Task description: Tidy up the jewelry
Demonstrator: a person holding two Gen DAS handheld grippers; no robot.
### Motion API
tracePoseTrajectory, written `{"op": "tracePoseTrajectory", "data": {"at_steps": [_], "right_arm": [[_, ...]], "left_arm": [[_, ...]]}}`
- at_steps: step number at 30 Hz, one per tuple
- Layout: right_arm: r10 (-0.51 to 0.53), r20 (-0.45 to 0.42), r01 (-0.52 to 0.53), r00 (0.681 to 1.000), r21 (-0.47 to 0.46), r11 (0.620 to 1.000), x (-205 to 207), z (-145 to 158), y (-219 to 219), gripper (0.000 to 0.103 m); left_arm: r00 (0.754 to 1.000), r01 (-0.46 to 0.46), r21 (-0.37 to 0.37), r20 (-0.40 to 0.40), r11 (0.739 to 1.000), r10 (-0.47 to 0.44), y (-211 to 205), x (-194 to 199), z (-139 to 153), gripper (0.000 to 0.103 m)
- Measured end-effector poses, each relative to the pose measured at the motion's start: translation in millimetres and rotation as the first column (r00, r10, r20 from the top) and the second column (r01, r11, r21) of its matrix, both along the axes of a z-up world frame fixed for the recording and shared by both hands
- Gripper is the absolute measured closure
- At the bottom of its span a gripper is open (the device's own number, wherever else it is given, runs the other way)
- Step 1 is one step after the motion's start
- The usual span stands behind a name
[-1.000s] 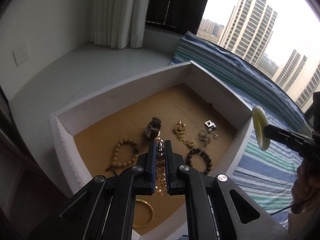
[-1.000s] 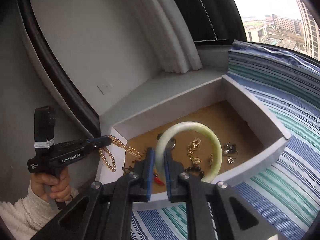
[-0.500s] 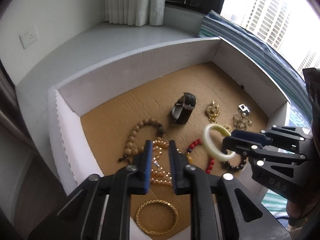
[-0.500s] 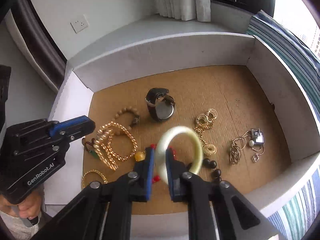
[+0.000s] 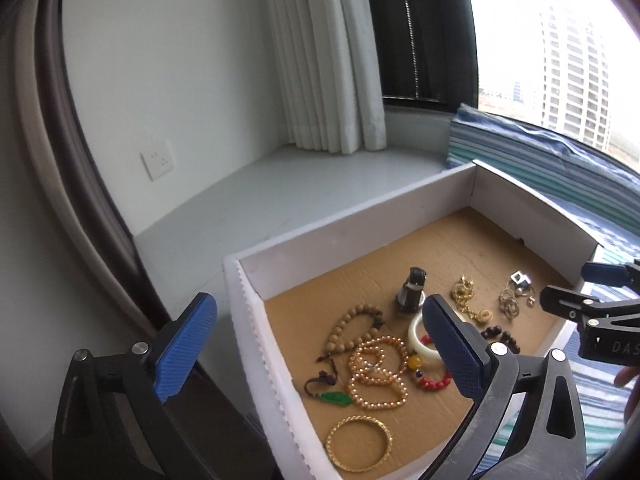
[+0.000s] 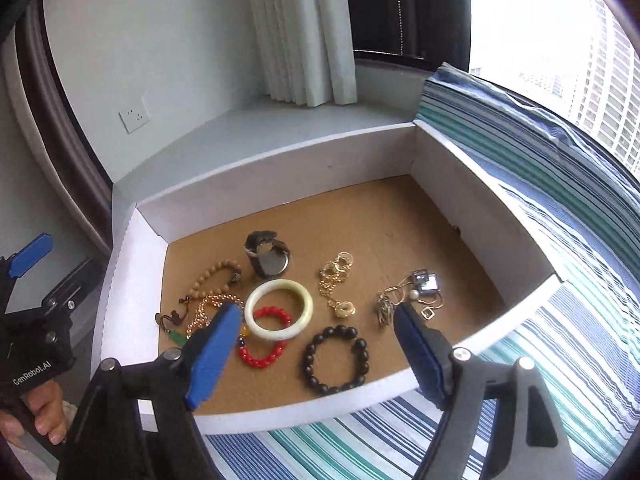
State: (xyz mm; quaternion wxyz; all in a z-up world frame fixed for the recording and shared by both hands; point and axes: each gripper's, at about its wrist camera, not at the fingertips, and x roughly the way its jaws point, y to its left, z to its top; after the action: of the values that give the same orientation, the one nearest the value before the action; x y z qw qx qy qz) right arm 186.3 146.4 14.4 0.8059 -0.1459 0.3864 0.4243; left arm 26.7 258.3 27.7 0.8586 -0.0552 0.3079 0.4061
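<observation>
A striped blue, green and white cloth [image 6: 560,216] covers the surface on the right, and a pale grey window ledge [image 6: 280,120] runs behind, below white curtains [image 6: 304,32]. On these sits a shallow white box with a brown cardboard floor [image 6: 360,168], open at the top, which holds all the jewelry.

The left gripper [image 5: 320,344], black with blue fingertip pads, hangs over the box's near left corner. Its jaws are spreading wide with nothing between them. The right gripper [image 6: 316,344], of the same build, hovers over the box's front edge. Its jaws are also opening and grip nothing; the pale green jade bangle [image 6: 279,309] lies flat on the cardboard beyond them, resting over part of a red bead bracelet [image 6: 264,354].

Just right of the bangle lies a black bead bracelet [image 6: 335,360]. To its left are a long golden pearl-like bead strand [image 5: 376,372], a tan wooden bead bracelet [image 5: 352,332] and a small green pendant on a dark cord [image 5: 336,398]. A plain gold bangle [image 5: 359,443] lies alone near the front left corner. Behind the jade bangle stands a dark wristwatch [image 6: 267,254]. Farther right are a gold chain with rings [image 6: 338,284] and a tangle of thin metal earrings and pendants [image 6: 412,296].

A hand [image 6: 44,416] holds the left gripper's handle.
</observation>
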Motion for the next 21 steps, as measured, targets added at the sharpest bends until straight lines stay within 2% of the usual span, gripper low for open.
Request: {"op": "tracePoseTrajectory", "data": {"at_steps": [3, 6, 10, 14, 18, 21], "right_arm": [[-0.028, 0.039, 0.028, 0.999, -0.004, 1.000, -5, 8, -9, 0.022], [-0.040, 0.079, 0.041, 0.996, -0.018, 0.999, -12, 16, -13, 0.022], [-0.036, 0.067, 0.039, 0.997, -0.038, 0.999, -16, 19, -11, 0.022], [-0.034, 0.066, 0.040, 0.997, -0.084, 0.996, -18, 17, -4, 0.022], [-0.018, 0.085, 0.028, 0.996, -0.122, 0.992, -24, 16, 5, 0.022], [0.002, 0.119, 0.015, 0.993, -0.147, 0.989, -30, 18, 12, 0.022]], "left_arm": [[0.999, -0.014, -0.078, -0.031, 0.997, 0.012, 0, 3, -1, 0.001], [0.997, 0.009, -0.136, -0.074, 0.991, -0.019, 2, 8, -8, 0.001], [0.996, 0.023, -0.188, -0.084, 0.982, -0.040, 7, 10, -17, 0.001], [0.994, -0.011, -0.169, -0.108, 0.986, -0.008, 8, 9, -20, 0.000], [0.998, -0.007, -0.231, -0.068, 0.973, -0.009, 13, 2, -18, 0.000], [0.998, -0.033, -0.240, -0.055, 0.970, 0.020, 17, -1, -14, 0.001]]}}
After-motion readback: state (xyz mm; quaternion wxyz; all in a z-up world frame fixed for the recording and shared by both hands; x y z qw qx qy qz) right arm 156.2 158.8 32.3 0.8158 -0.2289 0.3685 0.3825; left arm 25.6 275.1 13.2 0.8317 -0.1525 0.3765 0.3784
